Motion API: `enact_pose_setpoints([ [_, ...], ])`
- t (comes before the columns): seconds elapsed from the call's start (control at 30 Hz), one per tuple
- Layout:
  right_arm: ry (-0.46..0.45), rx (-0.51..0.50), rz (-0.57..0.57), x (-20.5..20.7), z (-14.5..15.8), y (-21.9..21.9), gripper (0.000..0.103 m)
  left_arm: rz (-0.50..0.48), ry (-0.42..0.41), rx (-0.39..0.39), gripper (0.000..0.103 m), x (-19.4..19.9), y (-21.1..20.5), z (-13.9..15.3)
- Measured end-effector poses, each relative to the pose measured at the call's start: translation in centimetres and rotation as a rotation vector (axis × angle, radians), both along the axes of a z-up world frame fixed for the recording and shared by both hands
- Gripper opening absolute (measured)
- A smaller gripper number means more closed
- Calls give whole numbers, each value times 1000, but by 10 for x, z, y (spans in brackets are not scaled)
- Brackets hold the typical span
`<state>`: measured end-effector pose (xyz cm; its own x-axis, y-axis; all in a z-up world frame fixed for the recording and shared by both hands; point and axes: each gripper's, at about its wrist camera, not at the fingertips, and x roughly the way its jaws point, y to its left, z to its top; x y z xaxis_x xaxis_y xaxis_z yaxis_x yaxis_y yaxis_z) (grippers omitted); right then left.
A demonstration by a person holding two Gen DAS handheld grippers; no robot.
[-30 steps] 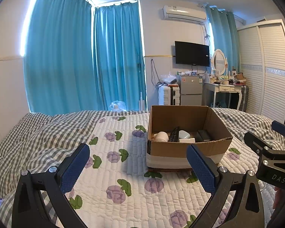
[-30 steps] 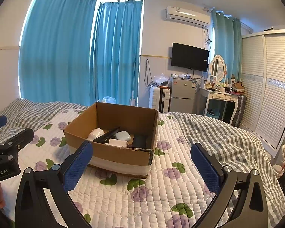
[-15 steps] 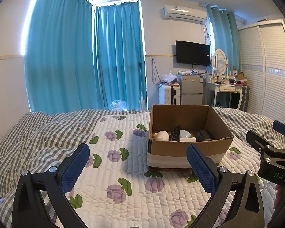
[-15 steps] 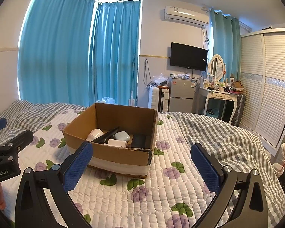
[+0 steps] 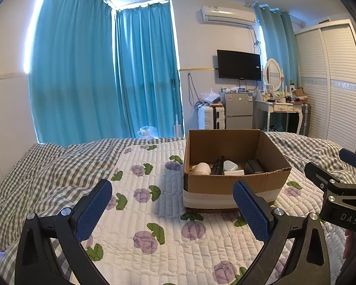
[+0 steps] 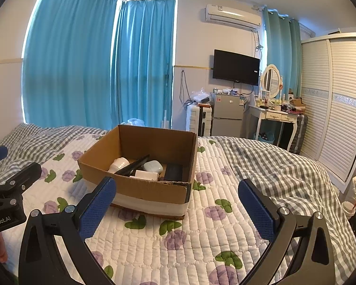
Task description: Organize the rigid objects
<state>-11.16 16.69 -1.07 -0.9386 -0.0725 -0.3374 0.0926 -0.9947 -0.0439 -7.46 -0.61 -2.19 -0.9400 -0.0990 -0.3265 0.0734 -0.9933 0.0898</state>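
An open cardboard box point(image 5: 235, 185) point(image 6: 152, 190) stands on the floral quilt point(image 5: 154, 213) of a bed. Inside it lie a white cup point(image 5: 201, 168) point(image 6: 118, 163), a black remote point(image 5: 217, 165) point(image 6: 133, 165), a pale earbud case point(image 5: 230, 165) point(image 6: 153, 166), a white block point(image 6: 146, 174) and a black case point(image 5: 254, 166) point(image 6: 173, 172). My left gripper point(image 5: 173, 211) is open and empty, held short of the box. My right gripper point(image 6: 178, 209) is open and empty, also short of the box. Each gripper shows at the edge of the other's view.
A grey checked blanket point(image 6: 273, 161) covers the bed's sides. Beyond the bed stand teal curtains point(image 5: 95, 83), a white suitcase point(image 5: 211, 117), a small fridge point(image 5: 238, 108), a dressing table point(image 5: 280, 106) and a louvred wardrobe point(image 6: 337, 106).
Both views have shifted very slightly; the box sits a touch lower in the frame. Both grippers stay open and empty.
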Motion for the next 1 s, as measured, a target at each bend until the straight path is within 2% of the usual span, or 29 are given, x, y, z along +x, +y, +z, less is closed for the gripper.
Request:
enact_pose_setpoints([
  [1.0, -17, 14, -10, -3, -5, -1, 103, -9, -3, 1, 103, 1, 0, 1],
])
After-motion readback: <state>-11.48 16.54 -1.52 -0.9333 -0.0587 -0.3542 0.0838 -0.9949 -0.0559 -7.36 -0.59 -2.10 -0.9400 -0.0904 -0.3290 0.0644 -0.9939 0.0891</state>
